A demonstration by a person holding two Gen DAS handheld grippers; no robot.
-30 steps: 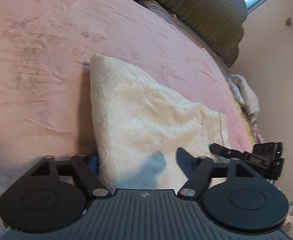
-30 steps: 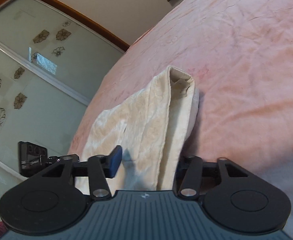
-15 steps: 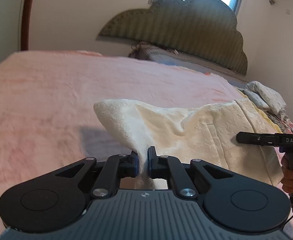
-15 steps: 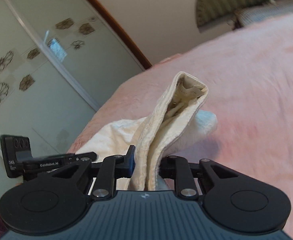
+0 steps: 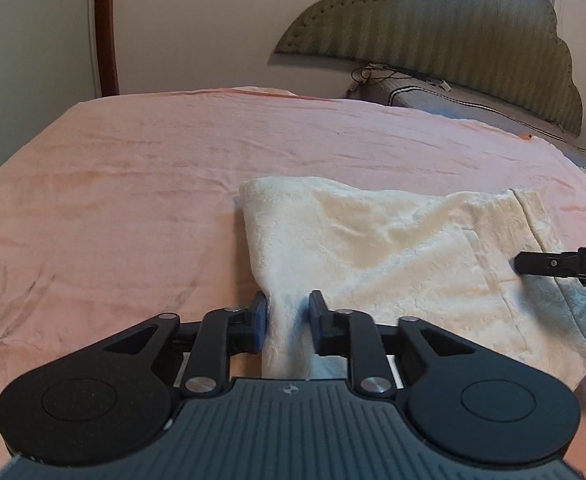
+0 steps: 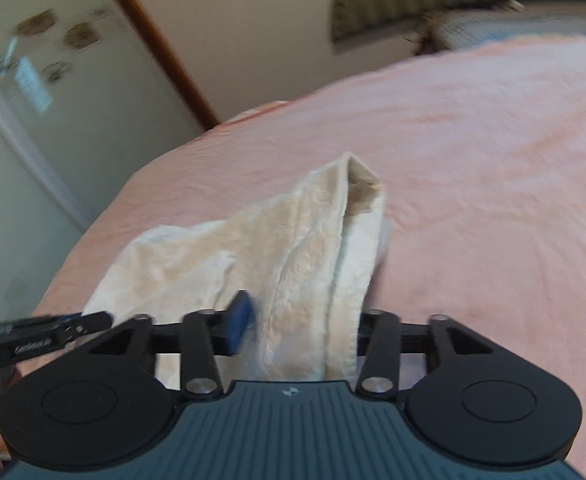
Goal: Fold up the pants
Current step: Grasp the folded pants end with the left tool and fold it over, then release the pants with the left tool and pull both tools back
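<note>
Both grippers had the cream pants (image 5: 393, 248) by the near edge, w/ the rest of the cloth draped fwd of the fingers onto the pink bedspread (image 5: 133, 184). Left gripper (image 5: 287, 320) was clamped on a bunched corner of the pants, fabric pinched in a narrow neck between its blue pads (image 5: 259, 320). Right gripper (image 6: 299, 328) looked diff: its jaws stood wider apart w/ a thick fold of cloth running between them; left pad (image 6: 239, 322) was blurred and seemed just off the fabric, so I couldn't tell if it was gripping or letting go. Judging from that, the step in hand was carrying the held edge over to make or finish a fold. To do it well: keep both grippers level w/ each other so the edge stays straight, hold light tension between them, bring the edge fwd over the part lying ahead of the fingers, lower till the layers meet, only then release. Risk I'd guess: the looser right side slipping out and skewing the fold. Pants themselves looked plush, textured, off-white, already doubled into several layers; in the right wrist view the far end stood up as a folded ridge w/ an open hem showing. Right gripper's tip (image 5: 541, 264) poked in beside the cloth's right edge in the left wrist view
</note>
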